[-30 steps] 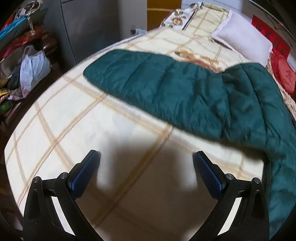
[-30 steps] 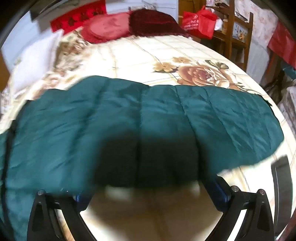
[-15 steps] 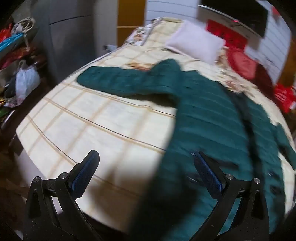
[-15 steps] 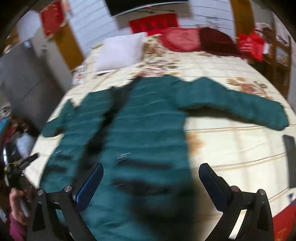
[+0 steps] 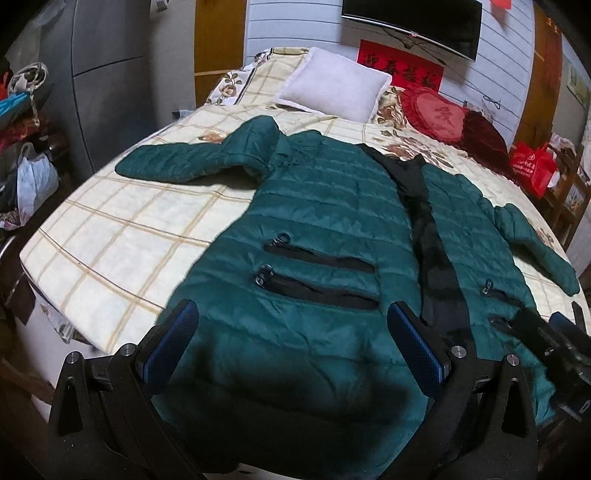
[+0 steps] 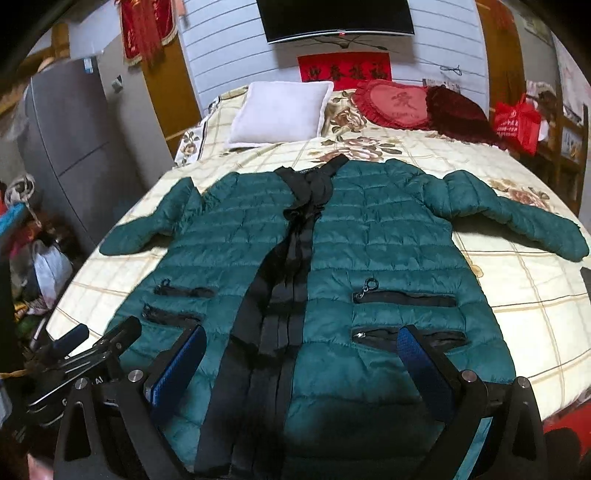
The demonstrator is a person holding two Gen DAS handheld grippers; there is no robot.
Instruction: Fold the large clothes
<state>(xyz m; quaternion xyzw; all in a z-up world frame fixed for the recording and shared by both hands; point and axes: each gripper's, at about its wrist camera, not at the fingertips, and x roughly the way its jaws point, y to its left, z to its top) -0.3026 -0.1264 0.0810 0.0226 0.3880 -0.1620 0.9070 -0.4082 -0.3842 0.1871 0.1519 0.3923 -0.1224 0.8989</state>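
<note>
The green quilted jacket (image 6: 369,251) lies spread flat, front up, on the bed (image 6: 524,295), its hem at the near edge and its collar toward the pillows — both sleeves reach out to the sides. Nearest the cameras, the left gripper (image 5: 295,343) hovers over the lower part of the jacket's panel with the two black pocket zips, its jaws wide apart and holding nothing. The right gripper (image 6: 303,362) hangs over the hem beside the black centre placket (image 6: 291,280), jaws likewise wide apart and empty; the left gripper's black frame shows just to its left in that view. Farther up, one sleeve (image 5: 177,166) rests on the cream checked bedspread, and the other sleeve (image 6: 517,218) points to the opposite side. Beyond the collar sit a white pillow (image 6: 280,112), a red heart-shaped cushion (image 6: 395,103) and a dark red cushion (image 6: 458,110) touching it. On the far wall hang a red banner (image 6: 345,68) and a dark screen (image 6: 332,14).
</note>
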